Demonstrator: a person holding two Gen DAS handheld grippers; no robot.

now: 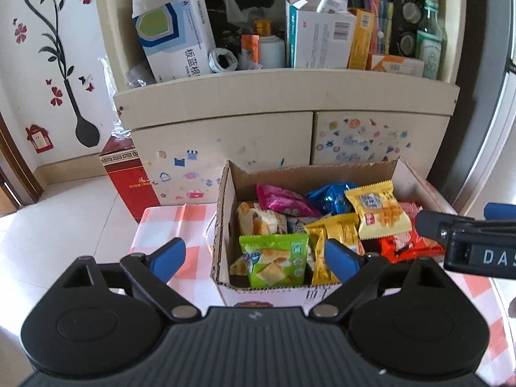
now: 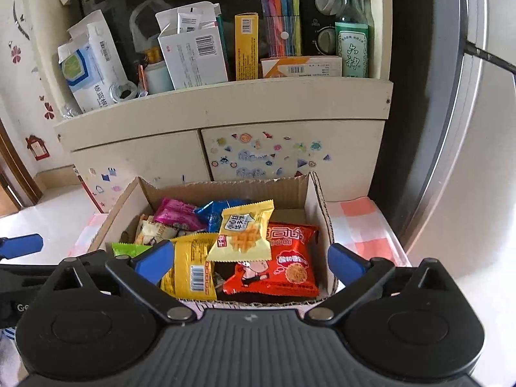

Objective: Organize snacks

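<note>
While hovering just short of the near rim of the cardboard box [image 1: 225,200], left gripper [image 1: 254,258] spread wide, nothing between the blue pads [image 1: 167,258]. Same deal with the right gripper [image 2: 250,266]: splayed wide, holding nothing, parked over the near edge of the box from its own view. Shows up in the left view too, poking in from the right side over the box's right end.

Box sitting on a pink-and-white checkered cloth [image 1: 171,225], flaps open, stuffed with snack packets. Green packet [image 1: 274,259] standing up at the near left corner. Long yellow packet [image 2: 192,267] beside it, toward the middle. Smaller yellow waffle packet [image 2: 243,233] lying on top, overlapping the red packet [image 2: 283,264] at the right end. Pink packet [image 2: 177,214] and blue foil packet [image 2: 213,211] further back, plus a pale packet [image 1: 261,221] behind the green one.

Behind all that: cream cabinet [image 2: 225,109] with kiddie stickers on the doors, shelf crammed with medicine boxes [image 2: 193,54], a green glass bottle [image 2: 351,42] and a pack of coloured markers [image 2: 280,29]. Red gift box [image 1: 129,180] on the floor beside the cabinet. Flower decal [image 1: 54,48] on the wall, far left.
</note>
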